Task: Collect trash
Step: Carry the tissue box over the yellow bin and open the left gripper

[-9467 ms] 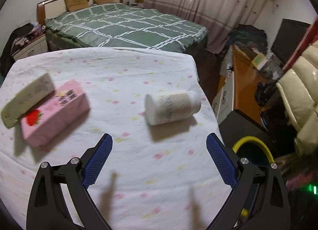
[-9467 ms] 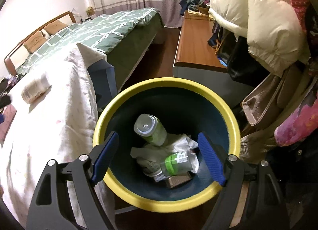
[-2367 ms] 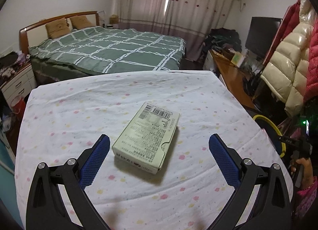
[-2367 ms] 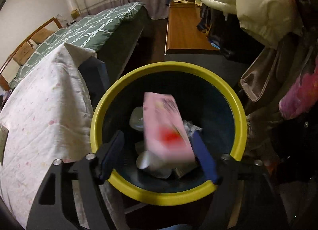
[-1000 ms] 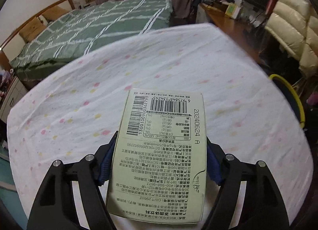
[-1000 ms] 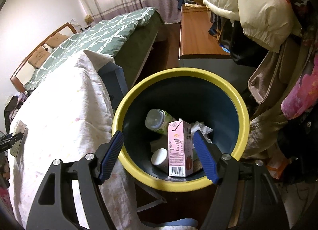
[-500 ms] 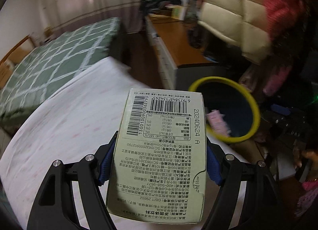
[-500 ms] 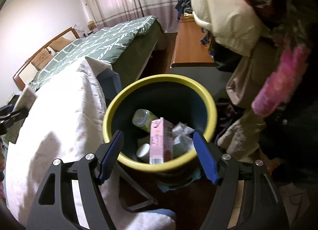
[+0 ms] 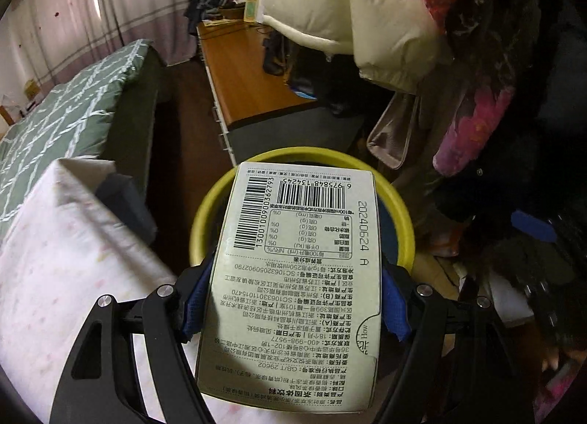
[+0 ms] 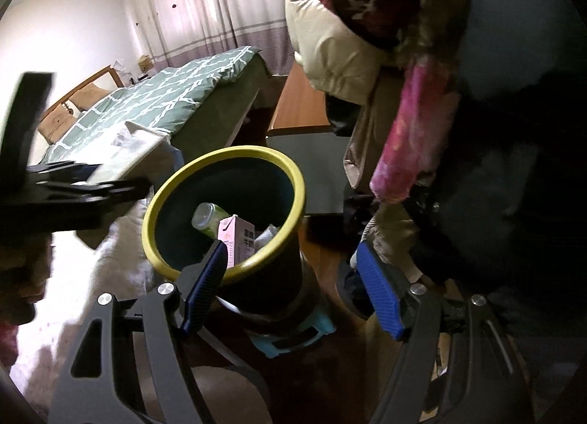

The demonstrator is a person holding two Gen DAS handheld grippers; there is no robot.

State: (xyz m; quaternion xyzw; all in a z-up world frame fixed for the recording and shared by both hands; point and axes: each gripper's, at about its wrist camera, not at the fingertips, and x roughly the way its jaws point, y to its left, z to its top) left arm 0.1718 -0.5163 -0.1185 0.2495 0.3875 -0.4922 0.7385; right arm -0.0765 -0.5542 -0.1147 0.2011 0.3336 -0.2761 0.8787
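My left gripper (image 9: 293, 292) is shut on a pale green drink carton (image 9: 297, 273) with barcodes, held over the near rim of the yellow-rimmed dark bin (image 9: 400, 211). In the right wrist view the bin (image 10: 290, 171) holds a pink carton (image 10: 238, 237), a clear bottle (image 10: 207, 218) and crumpled paper. My right gripper (image 10: 293, 281) is open and empty, low beside the bin on its right. The left gripper with the carton (image 10: 124, 156) shows at the left of that view, blurred.
The table with a white spotted cloth (image 9: 66, 277) lies left of the bin. A green checked bed (image 9: 66, 119) is behind it. A wooden desk (image 9: 238, 75) and hanging coats (image 9: 348, 9) stand close behind and right of the bin.
My left gripper has carried the carton from above the table to over the bin. My right gripper has backed away to the right and lower; the bin now sits left of it.
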